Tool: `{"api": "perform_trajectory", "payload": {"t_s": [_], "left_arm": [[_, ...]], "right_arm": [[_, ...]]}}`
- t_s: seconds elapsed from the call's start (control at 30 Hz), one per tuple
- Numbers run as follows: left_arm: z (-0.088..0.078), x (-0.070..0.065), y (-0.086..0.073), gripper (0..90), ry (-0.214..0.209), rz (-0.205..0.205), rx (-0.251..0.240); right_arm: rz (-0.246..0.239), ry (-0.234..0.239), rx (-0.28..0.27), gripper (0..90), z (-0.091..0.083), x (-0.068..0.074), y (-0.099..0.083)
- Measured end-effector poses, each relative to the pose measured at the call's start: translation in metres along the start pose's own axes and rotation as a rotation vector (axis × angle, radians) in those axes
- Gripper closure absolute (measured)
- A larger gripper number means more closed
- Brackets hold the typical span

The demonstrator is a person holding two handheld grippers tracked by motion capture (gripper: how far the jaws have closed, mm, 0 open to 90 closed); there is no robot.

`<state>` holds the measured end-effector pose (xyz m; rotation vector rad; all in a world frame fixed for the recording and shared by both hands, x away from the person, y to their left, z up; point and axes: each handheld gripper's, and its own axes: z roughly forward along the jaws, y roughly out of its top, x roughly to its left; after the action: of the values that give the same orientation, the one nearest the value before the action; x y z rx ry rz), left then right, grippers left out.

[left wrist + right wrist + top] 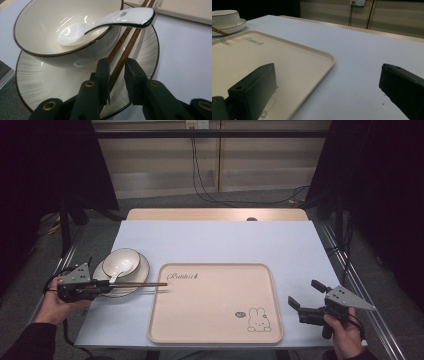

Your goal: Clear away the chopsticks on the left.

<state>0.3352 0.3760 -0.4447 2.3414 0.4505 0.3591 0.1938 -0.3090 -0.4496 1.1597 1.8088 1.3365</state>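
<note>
A white bowl (125, 257) with a white spoon (116, 269) in it stands on a striped plate (143, 270) at the table's left. A pair of brown chopsticks (145, 284) lies across the plate's near side, its tips reaching over the left rim of the beige tray (215, 320). My left gripper (106, 287) is shut on the chopsticks (127, 42) over the plate (45, 77), just in front of the bowl (50, 20), with the spoon (105, 22) handle overhead. My right gripper (304, 293) stands open beside the tray's right edge, nothing between its jaws (327, 68).
The tray (287, 57) carries a rabbit drawing (259, 320) and nothing else. The pale blue table (225, 240) ends close to both hands; a wooden tabletop (215, 214) adjoins its far side. Cables (200, 180) run along the floor beyond.
</note>
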Motion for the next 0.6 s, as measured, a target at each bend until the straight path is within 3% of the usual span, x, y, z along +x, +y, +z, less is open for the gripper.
{"api": "perform_trajectory", "payload": {"t_s": [0.3,0.53,0.6], "left_arm": [[0.0073,-0.0016,0.0043,75.1,-0.040,0.016,0.010],[0.0064,-0.0009,0.0064,83.5,-0.091,0.045,0.024],[0.0068,-0.0023,0.0057,83.9,-0.092,0.026,0.012]], "right_arm": [[0.001,0.004,0.002,1.0,0.0000,0.0000,-0.0001],[0.002,0.001,0.003,1.0,0.0000,0.0001,-0.0001],[0.002,0.000,0.004,1.0,0.0001,0.0001,-0.0001]]}}
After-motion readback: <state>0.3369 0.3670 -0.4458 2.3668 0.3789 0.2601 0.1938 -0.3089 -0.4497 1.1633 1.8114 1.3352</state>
